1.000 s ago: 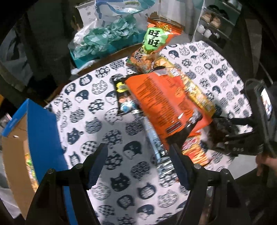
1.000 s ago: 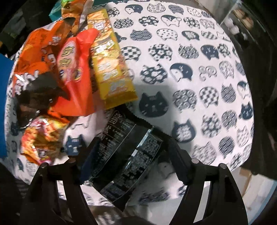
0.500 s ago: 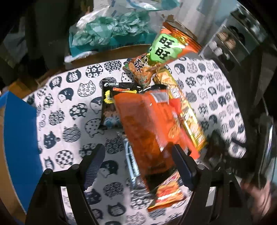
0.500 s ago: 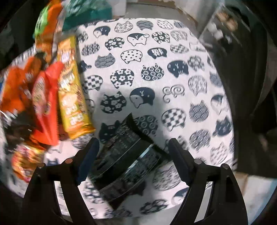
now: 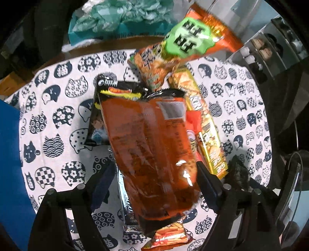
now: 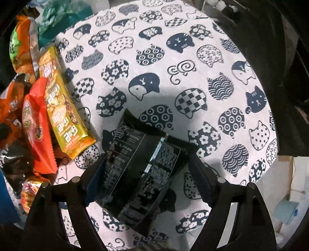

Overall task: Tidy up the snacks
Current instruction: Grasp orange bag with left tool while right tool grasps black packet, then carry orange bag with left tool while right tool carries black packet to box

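While both tools hang over the cat-print surface (image 6: 193, 58), the left tool (image 5: 154, 185), jaws opening, straddles a glossy orange crinkled snack bag (image 5: 154, 146) mid-frame; the right tool (image 6: 146, 173) brackets a black foil packet (image 6: 143, 173), apparently ungripped. Next, I judge, each must close squarely.

1. The tablecloth (image 6: 193, 58) is woven cloth. It looks soft and matt, with printed cats.
2. On the tablecloth, the big orange bag (image 5: 154, 154) is shiny plastic film. It has bright glints and small wrinkles.
3. The black packet (image 6: 143, 173) on the tablecloth is smooth, glossy film. A shiny stripe runs along it.
4. The yellow packet (image 6: 61, 114) beside the orange bag looks like gleaming foil.
5. The left gripper (image 5: 154, 185) has matt black plastic fingers (image 5: 100, 185) with small, round, metal-looking studs.
6. Behind the tablecloth, the green bag (image 5: 123, 17) is thin, crinkly plastic.
7. The blue box flap (image 5: 9, 173) at the tablecloth's edge looks like flat, matt card.
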{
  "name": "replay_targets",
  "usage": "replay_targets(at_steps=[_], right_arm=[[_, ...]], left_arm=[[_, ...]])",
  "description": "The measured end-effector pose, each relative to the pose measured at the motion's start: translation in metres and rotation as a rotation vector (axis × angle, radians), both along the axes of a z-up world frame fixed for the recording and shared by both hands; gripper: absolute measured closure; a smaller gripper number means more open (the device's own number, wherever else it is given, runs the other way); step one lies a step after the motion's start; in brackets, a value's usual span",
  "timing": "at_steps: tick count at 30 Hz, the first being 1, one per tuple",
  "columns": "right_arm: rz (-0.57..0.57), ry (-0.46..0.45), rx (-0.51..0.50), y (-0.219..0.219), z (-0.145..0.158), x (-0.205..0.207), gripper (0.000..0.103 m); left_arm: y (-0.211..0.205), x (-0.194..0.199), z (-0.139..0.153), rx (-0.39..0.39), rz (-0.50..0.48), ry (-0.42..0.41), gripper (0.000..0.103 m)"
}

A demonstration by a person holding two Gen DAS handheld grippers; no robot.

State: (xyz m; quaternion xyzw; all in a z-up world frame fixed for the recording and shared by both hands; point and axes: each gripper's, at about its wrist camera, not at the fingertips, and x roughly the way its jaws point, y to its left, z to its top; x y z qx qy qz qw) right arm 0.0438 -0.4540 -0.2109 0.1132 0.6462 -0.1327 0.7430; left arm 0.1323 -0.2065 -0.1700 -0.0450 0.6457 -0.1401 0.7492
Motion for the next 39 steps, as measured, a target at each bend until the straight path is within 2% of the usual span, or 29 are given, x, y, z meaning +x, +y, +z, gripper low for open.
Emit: replay_targets(at_steps=[2,7,8,9,10,11,13,17,23,27,30,33,39], right_arm=[[0.026,0.011,-0.011,0.003,-0.007,-0.001,0.021],[0.12,0.012,-0.048,0.021,-0.013,0.0,0.022],[0.139,0.009,-0.054,0.032,-0.014,-0.002,0.025],[0.162,0.002,-0.057,0.036,-0.013,-0.001,0.032],[0.192,-0.005,-0.057,0.039,-0.012,0.001,0.042],[0.202,-0.008,-0.058,0.043,-0.01,0.001,0.046],[0.227,-0.011,-0.057,0.051,-0.008,-0.001,0.046],[0.23,-0.031,-0.051,0.049,-0.003,0.004,0.046],[0.245,-0.089,-0.091,0.044,0.036,0.005,0.046],[0.283,-0.116,-0.119,0.046,0.044,0.007,0.046],[0.313,-0.137,-0.124,0.058,0.057,0.01,0.046],[0.334,-0.153,-0.12,0.075,0.054,0.005,0.046],[0.403,-0.197,-0.147,0.099,0.078,0.004,0.046]], left_arm=[[0.003,0.0,-0.004,-0.032,-0.002,0.007,0.02],[0.01,0.0,-0.001,-0.062,-0.025,-0.016,0.04],[0.011,0.0,0.001,-0.059,-0.034,-0.02,0.044],[0.012,-0.002,0.003,-0.053,-0.043,-0.027,0.046],[0.013,-0.003,0.005,-0.048,-0.05,-0.034,0.05],[0.014,-0.004,0.006,-0.042,-0.057,-0.041,0.052],[0.015,-0.007,0.01,-0.03,-0.076,-0.058,0.056],[0.022,-0.014,0.014,-0.022,-0.098,-0.077,0.058],[0.034,-0.02,0.026,0.019,-0.105,-0.127,0.058],[0.042,-0.027,0.037,0.048,-0.12,-0.169,0.058],[0.047,-0.033,0.045,0.068,-0.133,-0.2,0.058],[0.054,-0.041,0.054,0.097,-0.146,-0.236,0.058],[0.068,-0.057,0.072,0.158,-0.166,-0.301,0.058]])
